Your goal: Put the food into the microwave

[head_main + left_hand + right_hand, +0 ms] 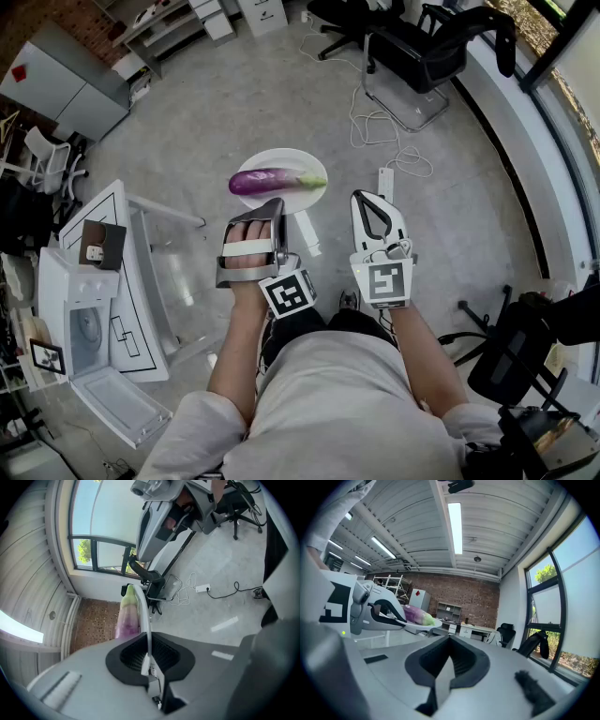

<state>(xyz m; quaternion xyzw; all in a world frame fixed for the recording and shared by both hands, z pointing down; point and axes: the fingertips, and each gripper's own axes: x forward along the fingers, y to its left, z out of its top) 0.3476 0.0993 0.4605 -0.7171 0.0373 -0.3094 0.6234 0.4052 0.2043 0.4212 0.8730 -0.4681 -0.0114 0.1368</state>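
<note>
Firmly, the left gripper [274, 208] pinches the rim of the plate [281, 157] — eggplant [272, 180] on it; right gripper [367, 199] pressed together, empty.

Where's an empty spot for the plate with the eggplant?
The open microwave looks bare inside. The white table has a free strip between the microwave and the edge nearest the person. Right beside the microwave, a dark box takes the room.

We wear a pale grey short-sleeved shirt [328, 403]; our left tongs [278, 208] and right tongs [367, 199] are grey-white, each carrying a black-and-white marker cube [386, 281].
</note>
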